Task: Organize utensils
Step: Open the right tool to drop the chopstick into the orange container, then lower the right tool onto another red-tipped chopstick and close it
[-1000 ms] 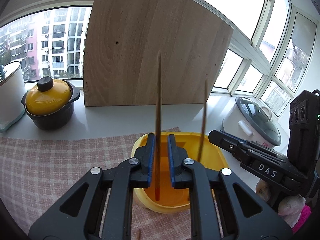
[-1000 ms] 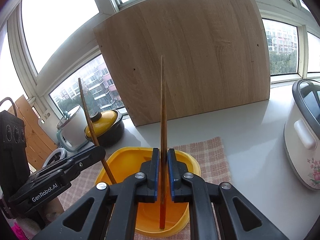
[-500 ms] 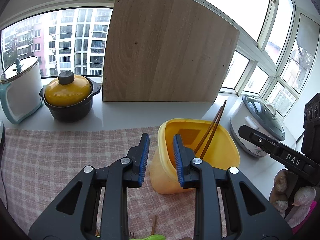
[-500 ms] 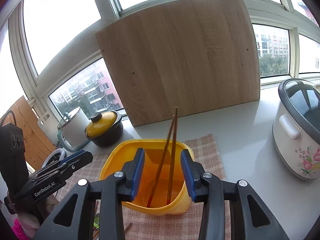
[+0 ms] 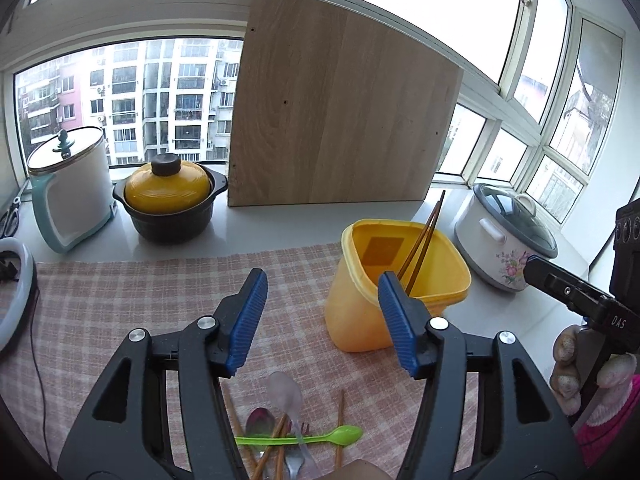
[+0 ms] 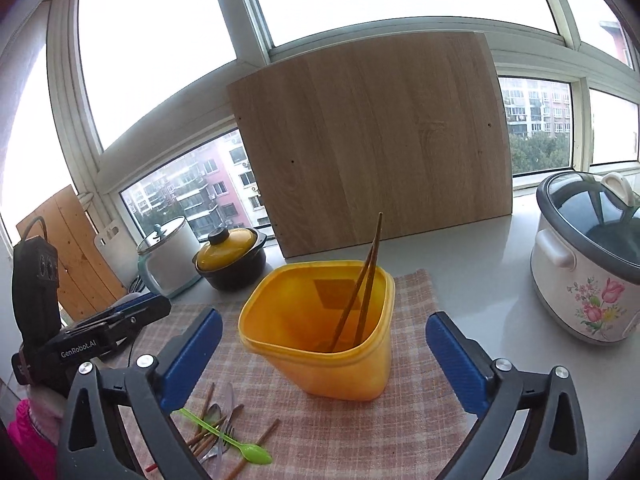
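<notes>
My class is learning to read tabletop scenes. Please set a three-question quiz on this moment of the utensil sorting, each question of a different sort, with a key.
1. True or false: two chopsticks stand in the yellow container.
2. What colour is the plastic spoon in the utensil pile? A red, B green, C white.
3. Fill in: the pile lies on the checked ____.

Key
1. True; they lean against its far corner.
2. B.
3. Cloth.
Both the left gripper and right gripper are opening, with nothing held.

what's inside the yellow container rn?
Two brown chopsticks lean against the far wall of the yellow container, tips on the bottom. Its near wall hides part of the bottom.
</notes>
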Available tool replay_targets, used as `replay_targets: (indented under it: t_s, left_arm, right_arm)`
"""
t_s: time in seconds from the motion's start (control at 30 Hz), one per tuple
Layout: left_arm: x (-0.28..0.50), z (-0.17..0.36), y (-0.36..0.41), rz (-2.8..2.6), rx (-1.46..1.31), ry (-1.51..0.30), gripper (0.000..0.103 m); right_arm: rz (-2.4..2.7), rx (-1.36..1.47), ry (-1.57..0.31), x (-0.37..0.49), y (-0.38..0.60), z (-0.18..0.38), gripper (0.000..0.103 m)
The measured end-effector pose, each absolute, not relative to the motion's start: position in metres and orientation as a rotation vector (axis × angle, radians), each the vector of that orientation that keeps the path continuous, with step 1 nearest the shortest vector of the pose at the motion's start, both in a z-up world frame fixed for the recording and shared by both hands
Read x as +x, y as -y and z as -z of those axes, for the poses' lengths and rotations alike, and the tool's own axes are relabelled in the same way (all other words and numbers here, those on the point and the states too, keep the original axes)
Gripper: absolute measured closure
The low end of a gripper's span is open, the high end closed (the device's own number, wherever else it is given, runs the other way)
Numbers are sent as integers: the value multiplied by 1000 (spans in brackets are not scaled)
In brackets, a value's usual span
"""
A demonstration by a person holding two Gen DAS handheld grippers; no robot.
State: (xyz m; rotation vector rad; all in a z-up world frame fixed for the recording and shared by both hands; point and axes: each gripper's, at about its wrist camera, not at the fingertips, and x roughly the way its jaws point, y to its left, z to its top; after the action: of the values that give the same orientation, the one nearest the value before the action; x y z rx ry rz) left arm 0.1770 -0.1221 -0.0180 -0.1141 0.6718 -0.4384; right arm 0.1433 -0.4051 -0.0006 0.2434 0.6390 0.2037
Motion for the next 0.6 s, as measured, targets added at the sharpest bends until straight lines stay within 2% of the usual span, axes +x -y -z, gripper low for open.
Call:
replay_targets:
  t_s: [0.27, 0.6]
  left_arm:
    - [157, 37, 82, 420, -73, -735, 44]
    - [145, 73, 31, 392, -102, -848, 44]
  right_arm:
    - [-179, 298, -615, 116, 402, 9, 0]
    - [-278, 226, -730, 114, 356, 23, 0]
